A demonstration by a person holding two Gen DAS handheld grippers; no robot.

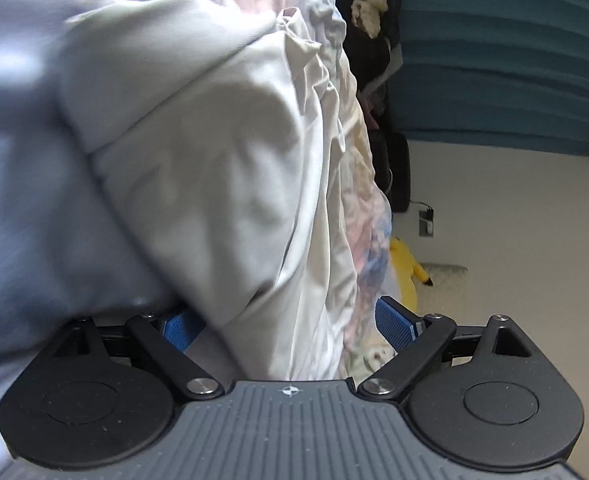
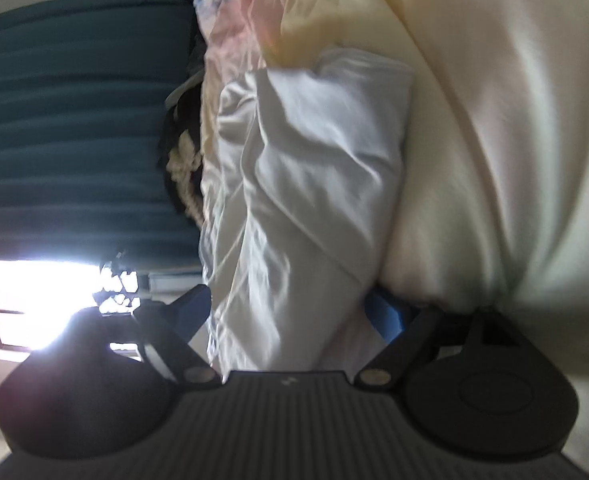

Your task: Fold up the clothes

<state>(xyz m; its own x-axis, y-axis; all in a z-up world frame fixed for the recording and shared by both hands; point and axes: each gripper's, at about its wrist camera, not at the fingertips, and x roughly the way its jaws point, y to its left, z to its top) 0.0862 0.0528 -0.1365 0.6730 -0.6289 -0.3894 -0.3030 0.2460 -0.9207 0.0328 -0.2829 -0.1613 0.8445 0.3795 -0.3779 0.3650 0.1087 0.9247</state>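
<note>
A white garment [image 1: 222, 168] fills the left wrist view, bunched and creased, with a hemmed edge running across it. My left gripper [image 1: 290, 326] is open, its blue pads [image 1: 396, 324] set wide apart, and the white cloth runs down between them. The right wrist view shows the same white garment [image 2: 314, 168] lying against cream bedding [image 2: 494, 140]. My right gripper [image 2: 290, 308] is also open, with the cloth passing between its fingers [image 2: 194, 304]. Both views are rolled sideways and blurred.
Pale blue fabric [image 1: 18, 200] bulges at the left. A pink and blue printed sheet [image 1: 368, 248] lies beside the garment. Dark clothes [image 1: 374, 40] are piled near a teal curtain [image 1: 494, 60]. A yellow plush toy [image 1: 404, 268] and a bright window [image 2: 26, 300] are beyond.
</note>
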